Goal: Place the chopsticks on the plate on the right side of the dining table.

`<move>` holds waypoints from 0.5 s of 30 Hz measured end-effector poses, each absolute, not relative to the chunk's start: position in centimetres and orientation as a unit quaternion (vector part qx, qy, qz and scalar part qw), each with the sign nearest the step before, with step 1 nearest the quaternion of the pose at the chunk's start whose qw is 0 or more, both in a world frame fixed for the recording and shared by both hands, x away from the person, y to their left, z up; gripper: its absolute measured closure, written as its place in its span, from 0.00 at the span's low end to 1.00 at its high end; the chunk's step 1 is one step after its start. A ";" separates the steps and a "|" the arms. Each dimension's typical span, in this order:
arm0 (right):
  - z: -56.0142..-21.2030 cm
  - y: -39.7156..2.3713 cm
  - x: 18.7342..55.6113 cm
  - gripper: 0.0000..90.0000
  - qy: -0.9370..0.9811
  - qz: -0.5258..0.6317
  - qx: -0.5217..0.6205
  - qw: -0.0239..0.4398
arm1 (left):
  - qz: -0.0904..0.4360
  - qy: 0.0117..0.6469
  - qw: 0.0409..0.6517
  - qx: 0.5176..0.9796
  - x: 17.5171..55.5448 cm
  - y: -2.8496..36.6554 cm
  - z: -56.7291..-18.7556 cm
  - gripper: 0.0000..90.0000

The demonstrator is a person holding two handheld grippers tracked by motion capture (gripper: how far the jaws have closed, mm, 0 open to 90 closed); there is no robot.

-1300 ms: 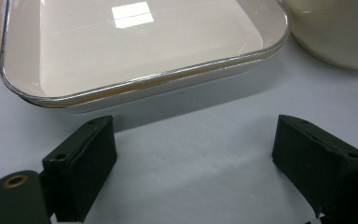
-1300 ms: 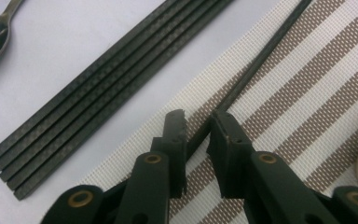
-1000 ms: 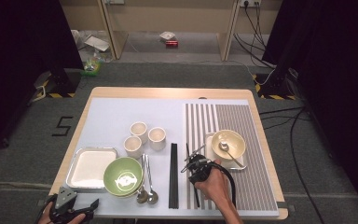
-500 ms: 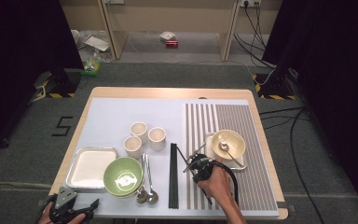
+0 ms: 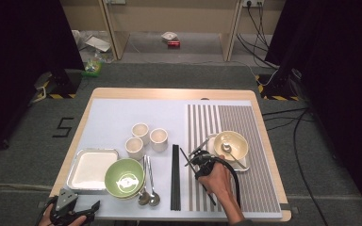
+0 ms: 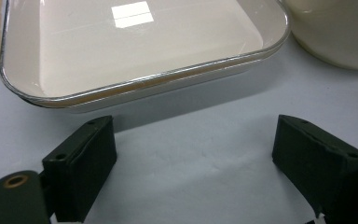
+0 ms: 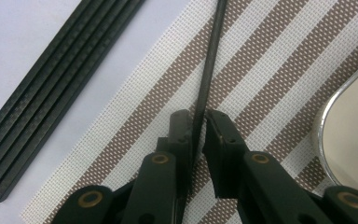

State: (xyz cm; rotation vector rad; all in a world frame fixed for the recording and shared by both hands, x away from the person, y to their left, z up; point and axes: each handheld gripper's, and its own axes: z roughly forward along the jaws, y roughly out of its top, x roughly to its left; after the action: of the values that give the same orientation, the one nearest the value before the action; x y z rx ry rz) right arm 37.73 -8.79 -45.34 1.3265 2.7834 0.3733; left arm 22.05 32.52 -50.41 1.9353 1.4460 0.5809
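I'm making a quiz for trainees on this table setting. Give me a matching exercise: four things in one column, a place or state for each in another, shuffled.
Things:
1. green bowl
2. single chopstick
3. left tongs
4. cream bowl with a spoon in it

Places or states:
A. open above the bare mat
B. on the striped mat, on a small tray
C. pinched in the right tongs
D. beside the white tray, near two metal spoons

Pairs: 1-D, 2-C, 3-A, 4-B
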 end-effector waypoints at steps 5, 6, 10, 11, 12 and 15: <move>-45.3 -9.1 38.5 0.94 0.890 0.117 0.440 -0.003 | 0.222 0.551 0.324 0.736 22.0 32.5 -50.4 0.14; -45.3 -9.0 38.5 0.94 0.889 0.112 0.444 -0.006 | 0.221 0.551 0.323 0.737 22.1 32.5 -50.4 0.14; -45.3 -8.8 38.5 0.94 0.889 0.106 0.446 -0.003 | 0.222 0.551 0.323 0.737 22.0 32.5 -50.4 0.14; -45.3 -8.8 38.6 0.95 0.887 0.103 0.451 -0.004 | 0.221 0.551 0.322 0.738 22.1 32.5 -50.4 0.14; -45.3 -8.7 38.6 0.95 0.886 0.098 0.454 -0.003 | 0.221 0.551 0.321 0.738 22.1 32.5 -50.4 0.14; -45.3 -8.6 38.7 0.95 0.883 0.095 0.459 -0.002 | 0.221 0.551 0.323 0.737 22.0 32.5 -50.4 0.14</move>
State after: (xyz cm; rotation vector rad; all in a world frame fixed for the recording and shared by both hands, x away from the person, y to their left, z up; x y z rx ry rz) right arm 38.68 -8.57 -45.29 1.4440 2.7774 0.2993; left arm 22.05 32.52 -50.42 1.9344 1.4457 0.5810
